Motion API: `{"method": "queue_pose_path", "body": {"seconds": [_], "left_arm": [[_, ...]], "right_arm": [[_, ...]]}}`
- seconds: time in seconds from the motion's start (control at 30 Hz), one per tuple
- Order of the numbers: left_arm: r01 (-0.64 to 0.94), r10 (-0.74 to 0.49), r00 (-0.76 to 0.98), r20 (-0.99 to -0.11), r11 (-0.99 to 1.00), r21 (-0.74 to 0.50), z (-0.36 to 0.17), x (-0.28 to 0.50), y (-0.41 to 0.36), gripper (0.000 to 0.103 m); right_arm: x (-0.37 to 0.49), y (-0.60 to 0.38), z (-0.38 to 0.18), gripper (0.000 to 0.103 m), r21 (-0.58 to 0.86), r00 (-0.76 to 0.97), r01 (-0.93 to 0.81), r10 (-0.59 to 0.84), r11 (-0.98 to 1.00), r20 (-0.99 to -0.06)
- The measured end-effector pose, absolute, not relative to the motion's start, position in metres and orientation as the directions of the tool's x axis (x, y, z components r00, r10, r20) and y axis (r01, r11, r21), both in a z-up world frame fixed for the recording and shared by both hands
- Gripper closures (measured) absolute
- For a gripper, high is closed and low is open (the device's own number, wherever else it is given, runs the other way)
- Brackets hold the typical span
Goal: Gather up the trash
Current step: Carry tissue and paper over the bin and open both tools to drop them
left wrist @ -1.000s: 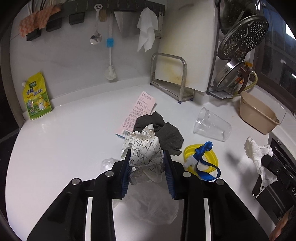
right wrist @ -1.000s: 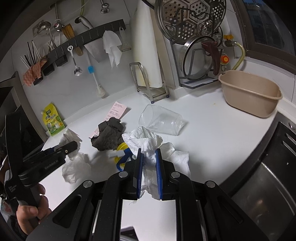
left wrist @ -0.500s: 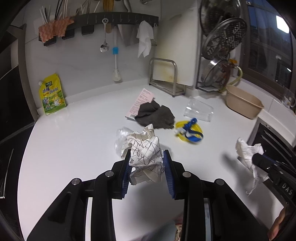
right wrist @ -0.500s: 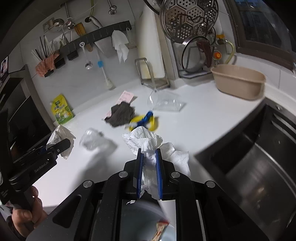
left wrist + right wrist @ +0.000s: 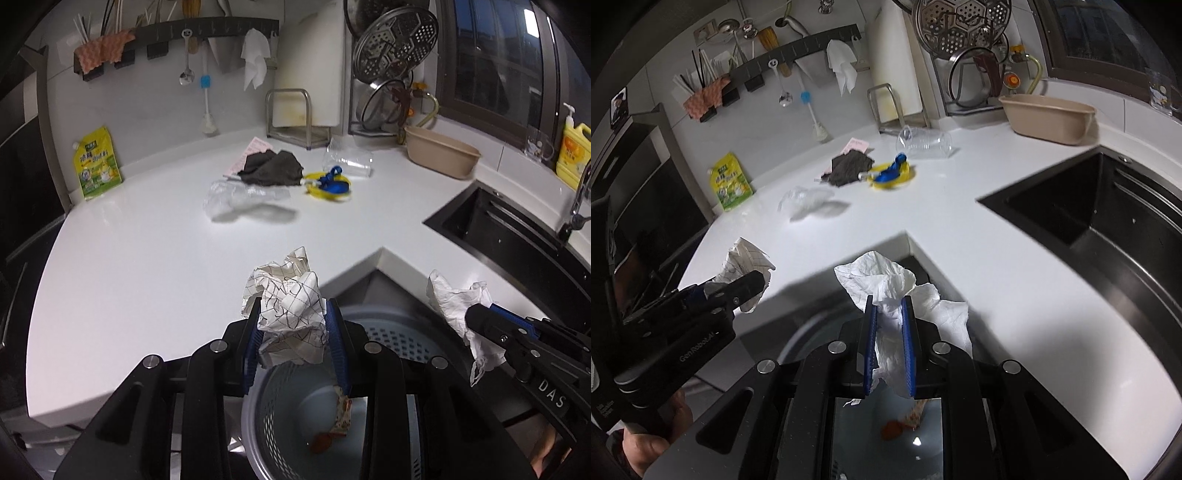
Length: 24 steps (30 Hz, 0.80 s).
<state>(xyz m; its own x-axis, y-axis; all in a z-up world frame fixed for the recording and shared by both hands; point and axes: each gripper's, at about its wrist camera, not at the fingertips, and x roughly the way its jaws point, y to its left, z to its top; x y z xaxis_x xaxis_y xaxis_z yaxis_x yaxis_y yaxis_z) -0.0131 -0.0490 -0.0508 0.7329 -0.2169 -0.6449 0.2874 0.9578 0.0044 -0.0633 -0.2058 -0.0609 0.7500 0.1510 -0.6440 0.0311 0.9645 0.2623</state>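
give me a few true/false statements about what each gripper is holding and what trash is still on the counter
1. The left gripper is clamped on a crumpled grid-patterned paper. True.
2. The right gripper is open with nothing between its fingers. False: it is shut on a white tissue.
3. Both grippers are above the trash bin. True.
4. The clear plastic cup stands upright on the counter. False: it lies on its side.
5. The dark cloth is already in the bin. False: it lies on the counter, partly over a pink paper.
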Motion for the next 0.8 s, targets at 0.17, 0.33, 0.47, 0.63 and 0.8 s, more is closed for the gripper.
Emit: {"method": "queue_pose_path", "body": {"seconds": [0.17,0.33,0.47,0.63,0.8], "left_arm": [[0.287,-0.213,0.708,-0.673,0.958,-0.001,-0.068,-0.024,-0.047,0.07],[0.289,-0.211,0.688,-0.694,0.957,-0.006,-0.079,-0.032,-0.045,0.07],[0.296,-0.218,0.66,-0.719,0.955,-0.017,-0.09,-0.034,-0.045,0.07],[0.302,-0.227,0.635,-0.739,0.953,-0.033,-0.099,-0.034,-0.046,0.07],[0.309,-0.226,0.608,-0.761,0.95,-0.036,-0.11,-0.032,-0.049,0.07]], "right_arm": [[-0.079,-0.198,-0.074,0.09,0.262,0.726,0.022,0.164,0.965,-0.668],[-0.088,-0.19,-0.082,0.09,0.245,0.72,0.02,0.156,0.969,-0.676],[-0.091,-0.189,-0.09,0.09,0.269,0.704,0.017,0.18,0.963,-0.687],[-0.092,-0.19,-0.102,0.09,0.265,0.687,0.026,0.176,0.964,-0.705],[-0.09,-0.194,-0.117,0.09,0.276,0.665,0.037,0.182,0.961,-0.725]]}}
